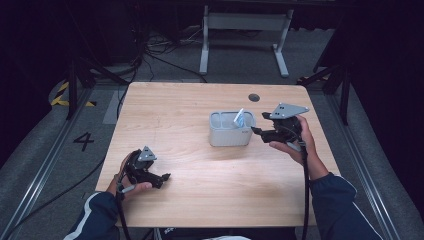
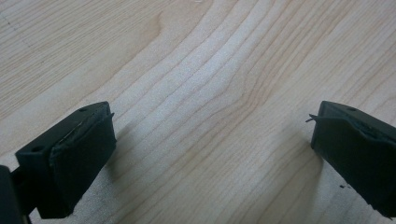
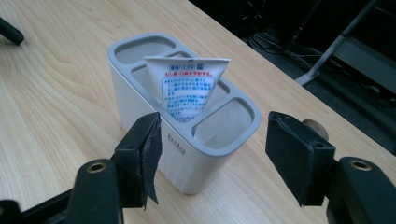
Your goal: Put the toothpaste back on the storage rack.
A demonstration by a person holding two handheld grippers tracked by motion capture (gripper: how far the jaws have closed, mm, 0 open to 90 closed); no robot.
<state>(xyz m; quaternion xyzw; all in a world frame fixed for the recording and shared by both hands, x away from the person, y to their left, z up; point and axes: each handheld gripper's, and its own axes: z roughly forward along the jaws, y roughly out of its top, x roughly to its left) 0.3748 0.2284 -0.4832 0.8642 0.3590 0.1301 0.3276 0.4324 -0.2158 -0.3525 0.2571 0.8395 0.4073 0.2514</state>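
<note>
a grey holder (image 3: 187, 140) with several compartments stands upright near the middle of the wooden counter (image 1: 200, 190), right of centre. a toothpaste tube (image 3: 187, 88) stands in its middle compartment, flat crimped end up, tilted against the rim. the right gripper (image 1: 257, 131) is held just beside the holder's right end, jaws apart and holding nothing; in the right gripper view they frame the holder's near corner. the left gripper (image 1: 166, 176) rests low over bare counter, well apart from the holder, jaws wide apart and holding nothing. the tube looks light and soft, likely to buckle if squeezed hard; the stiff crimped end is probably the best place to take hold. the holder looks rigid, smooth, possibly slippery. its front reads "bdo"; the tube carries blue and red print too small to read
</note>
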